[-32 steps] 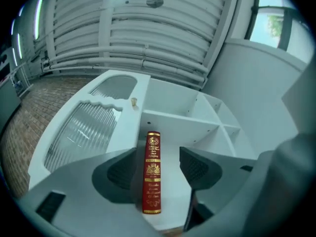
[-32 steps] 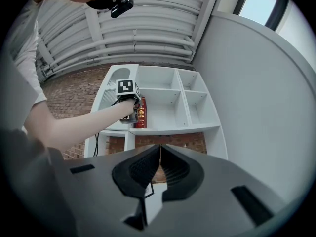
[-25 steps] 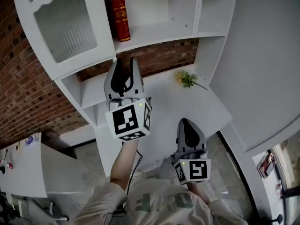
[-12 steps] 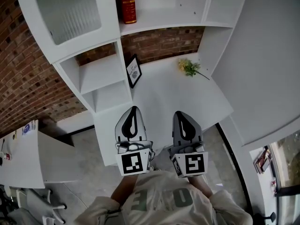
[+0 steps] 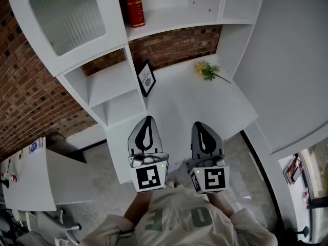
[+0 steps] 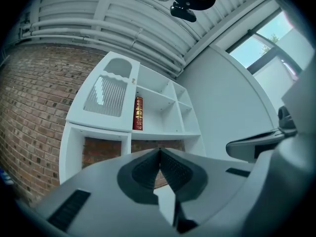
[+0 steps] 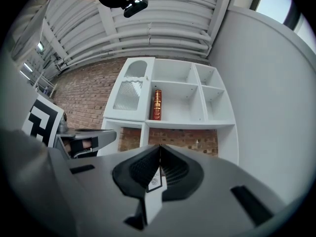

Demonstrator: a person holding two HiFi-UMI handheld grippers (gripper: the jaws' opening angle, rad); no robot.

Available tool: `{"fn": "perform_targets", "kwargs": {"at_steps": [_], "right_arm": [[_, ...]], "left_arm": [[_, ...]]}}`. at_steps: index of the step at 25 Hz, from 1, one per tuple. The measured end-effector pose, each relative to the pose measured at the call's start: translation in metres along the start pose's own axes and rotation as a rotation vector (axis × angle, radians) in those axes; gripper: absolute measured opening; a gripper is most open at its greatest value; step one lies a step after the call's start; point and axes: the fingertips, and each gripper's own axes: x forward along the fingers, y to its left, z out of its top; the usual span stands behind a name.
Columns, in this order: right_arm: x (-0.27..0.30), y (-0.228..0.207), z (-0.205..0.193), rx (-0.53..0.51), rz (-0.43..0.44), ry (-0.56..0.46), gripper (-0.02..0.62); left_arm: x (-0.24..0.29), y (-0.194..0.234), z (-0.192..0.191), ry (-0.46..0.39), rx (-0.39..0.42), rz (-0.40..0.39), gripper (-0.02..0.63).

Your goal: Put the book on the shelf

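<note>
Book [image 5: 134, 4] is standing upright on the shelf [image 5: 174, 20] at twelve o'clock. The left tongs [image 5: 148, 122] and right tongs [image 5: 200, 126] are sitting fully closed and empty, so the task is looking finished.

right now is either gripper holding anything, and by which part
Nothing is held. The left gripper and the right gripper are both shut and empty; the red gold-banded book stands on the white shelf.

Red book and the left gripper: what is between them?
In the head view, a small picture frame stands on the white desk between the left gripper and the red book.
</note>
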Motion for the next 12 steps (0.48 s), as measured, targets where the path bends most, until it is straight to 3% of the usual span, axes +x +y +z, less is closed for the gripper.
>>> {"fn": "perform_targets", "kwargs": {"at_steps": [12], "right_arm": [[0.005,0.006,-0.006,-0.017,-0.007,0.024,0.017]], "left_arm": [[-0.002,0.017,-0.012,0.033,0.014,0.031,0.012]]}}
